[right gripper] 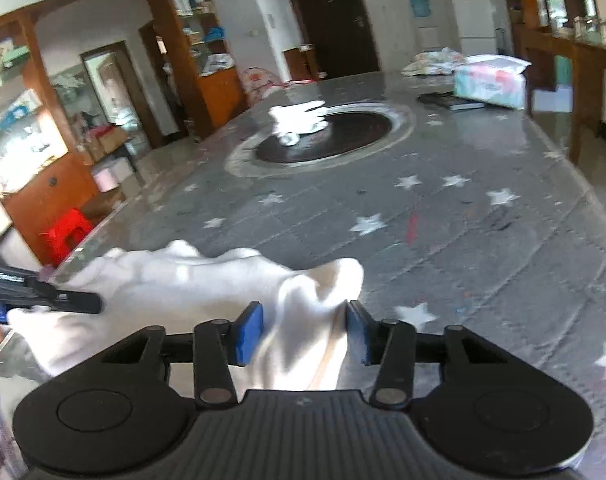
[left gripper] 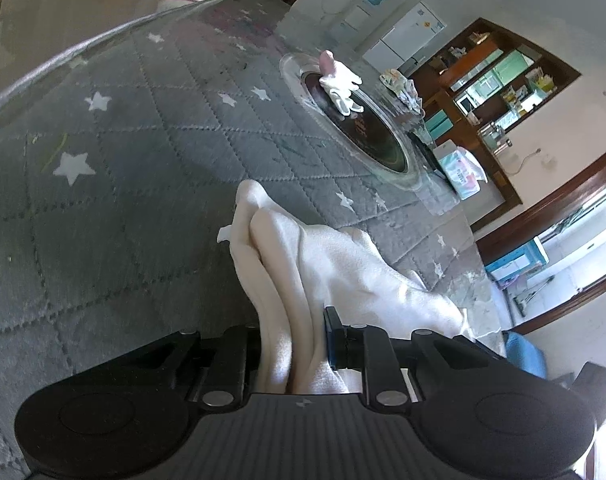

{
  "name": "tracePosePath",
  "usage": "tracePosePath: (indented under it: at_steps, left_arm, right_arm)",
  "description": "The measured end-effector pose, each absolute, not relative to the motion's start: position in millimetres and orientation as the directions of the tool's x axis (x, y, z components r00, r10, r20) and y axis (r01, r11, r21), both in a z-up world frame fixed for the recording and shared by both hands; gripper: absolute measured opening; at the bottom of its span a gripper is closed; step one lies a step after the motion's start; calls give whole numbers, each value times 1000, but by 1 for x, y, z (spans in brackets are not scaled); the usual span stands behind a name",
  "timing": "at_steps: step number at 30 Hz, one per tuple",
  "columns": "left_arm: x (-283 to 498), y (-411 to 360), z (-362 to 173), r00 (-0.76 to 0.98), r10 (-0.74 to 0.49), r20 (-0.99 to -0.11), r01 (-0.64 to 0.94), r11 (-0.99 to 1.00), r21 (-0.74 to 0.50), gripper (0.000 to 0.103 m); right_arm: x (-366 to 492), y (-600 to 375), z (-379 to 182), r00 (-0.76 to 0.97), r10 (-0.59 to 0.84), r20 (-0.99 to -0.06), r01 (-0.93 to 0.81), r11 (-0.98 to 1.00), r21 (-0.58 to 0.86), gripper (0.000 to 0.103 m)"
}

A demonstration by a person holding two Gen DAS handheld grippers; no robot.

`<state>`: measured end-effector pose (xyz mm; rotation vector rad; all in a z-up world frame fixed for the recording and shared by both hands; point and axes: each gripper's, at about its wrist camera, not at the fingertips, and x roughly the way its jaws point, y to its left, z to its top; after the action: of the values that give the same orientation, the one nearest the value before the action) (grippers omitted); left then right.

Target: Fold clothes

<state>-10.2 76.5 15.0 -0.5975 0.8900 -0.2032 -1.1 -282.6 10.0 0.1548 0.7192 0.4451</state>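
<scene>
A white fleece garment point(left gripper: 343, 264) lies bunched at the near edge of the grey star-patterned table cover point(left gripper: 143, 160). My left gripper point(left gripper: 293, 340) is shut on a thick fold of it, cloth filling the gap between the pads. In the right wrist view the same garment point(right gripper: 183, 284) spreads left. My right gripper point(right gripper: 305, 332) is shut on another bunched fold, its blue pads point(right gripper: 249, 332) pressed against the cloth. The left gripper's finger point(right gripper: 55, 300) shows at the left edge of that view, over the cloth.
A round dark turntable point(right gripper: 323, 140) sits mid-table with white gloves point(right gripper: 299, 118) on it. A tissue pack point(right gripper: 489, 82), a dark flat item point(right gripper: 451, 100) and crumpled cloth point(right gripper: 431, 60) lie at the far side. A red stool point(right gripper: 65, 236) stands left of the table.
</scene>
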Motion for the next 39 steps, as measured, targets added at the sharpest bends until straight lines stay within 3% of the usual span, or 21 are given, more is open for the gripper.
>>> tracePosePath:
  at_steps: [1, 4, 11, 22, 39]
  left_arm:
    - [-10, 74, 17, 625, -393, -675, -71, 832, -550, 20]
    - [-10, 66, 23, 632, -360, -687, -55, 863, -502, 20]
    - [-6, 40, 47, 654, -352, -670, 26, 895, -445, 17]
    - [32, -38, 71, 628, -416, -658, 143, 892, -428, 16]
    - [89, -142, 74, 597, -453, -662, 236, 888, -395, 17]
  right_arm:
    - [-4, -281, 11, 666, 446, -597, -346, 895, 282, 20]
    - [-12, -279, 17, 679, 451, -580, -360, 892, 272, 13]
    - [-27, -290, 46, 731, 449, -514, -374, 893, 249, 12]
    - [-24, -344, 89, 818, 329, -471, -302, 944, 136, 11]
    - [11, -423, 93, 871, 156, -466, -139, 988, 71, 11]
